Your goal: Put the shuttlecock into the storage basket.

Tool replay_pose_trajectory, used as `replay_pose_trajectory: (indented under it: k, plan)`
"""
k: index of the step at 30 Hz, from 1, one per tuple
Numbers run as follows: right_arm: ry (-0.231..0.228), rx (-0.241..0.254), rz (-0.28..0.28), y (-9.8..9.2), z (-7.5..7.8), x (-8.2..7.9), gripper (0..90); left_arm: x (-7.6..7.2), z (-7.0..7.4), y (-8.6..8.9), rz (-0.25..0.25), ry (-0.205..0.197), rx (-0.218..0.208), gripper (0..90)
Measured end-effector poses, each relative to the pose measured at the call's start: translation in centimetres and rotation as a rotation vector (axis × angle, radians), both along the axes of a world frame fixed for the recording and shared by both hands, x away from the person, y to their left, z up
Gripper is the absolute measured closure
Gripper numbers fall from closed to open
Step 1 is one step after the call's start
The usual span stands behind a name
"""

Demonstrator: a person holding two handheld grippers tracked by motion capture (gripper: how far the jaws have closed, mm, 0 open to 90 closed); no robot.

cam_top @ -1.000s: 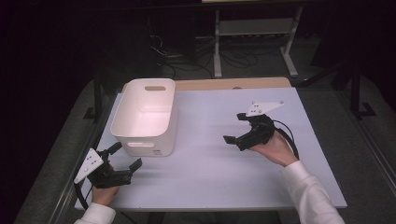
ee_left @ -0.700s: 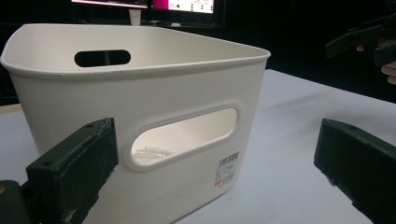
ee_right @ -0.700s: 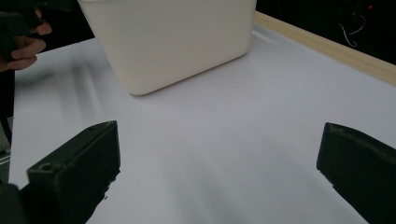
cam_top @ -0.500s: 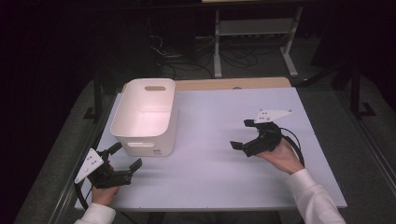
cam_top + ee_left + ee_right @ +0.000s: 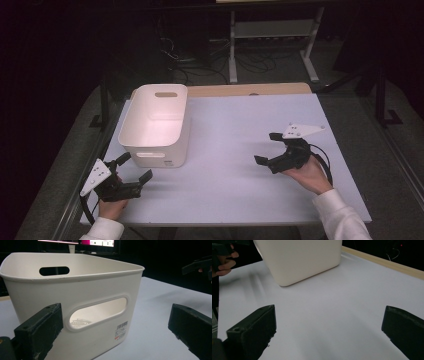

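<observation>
White table (image 5: pixel 235 130), bin (image 5: pixel 155 122), perhaps label (image 5: pixel 121 329)

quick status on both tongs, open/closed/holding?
Left tongs: open, holding nothing, close in front of the white bin.
Right tongs: open, holding nothing, over the bare table.

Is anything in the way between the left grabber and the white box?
Nothing visible is. The left gripper sits open just in front of the white plastic bin, with bare white table between them.
</observation>
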State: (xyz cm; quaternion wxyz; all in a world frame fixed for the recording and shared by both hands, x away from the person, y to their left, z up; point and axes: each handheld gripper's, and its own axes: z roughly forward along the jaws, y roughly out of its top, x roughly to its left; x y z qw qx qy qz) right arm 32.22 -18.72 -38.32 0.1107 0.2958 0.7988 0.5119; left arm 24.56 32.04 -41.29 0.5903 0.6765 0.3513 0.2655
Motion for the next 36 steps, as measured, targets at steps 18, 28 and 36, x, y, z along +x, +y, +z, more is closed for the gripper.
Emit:
replay_pose_trajectory:
  k: [18,28,36]
  plan:
    - [-0.017,0.035,-0.053,-2.3,-1.2,-1.9,0.0,0.0,0.0,-0.1,0.001,-0.001,-0.005,0.0]
    - [-0.040,0.059,-0.089,-3.9,-2.0,-2.9,0.0,0.0,-0.1,-0.1,0.001,-0.007,-0.008,0.0]
    - [-0.054,0.067,-0.106,-4.6,-2.4,-3.6,0.0,0.0,-0.1,-0.1,-0.001,-0.007,-0.006,0.0]
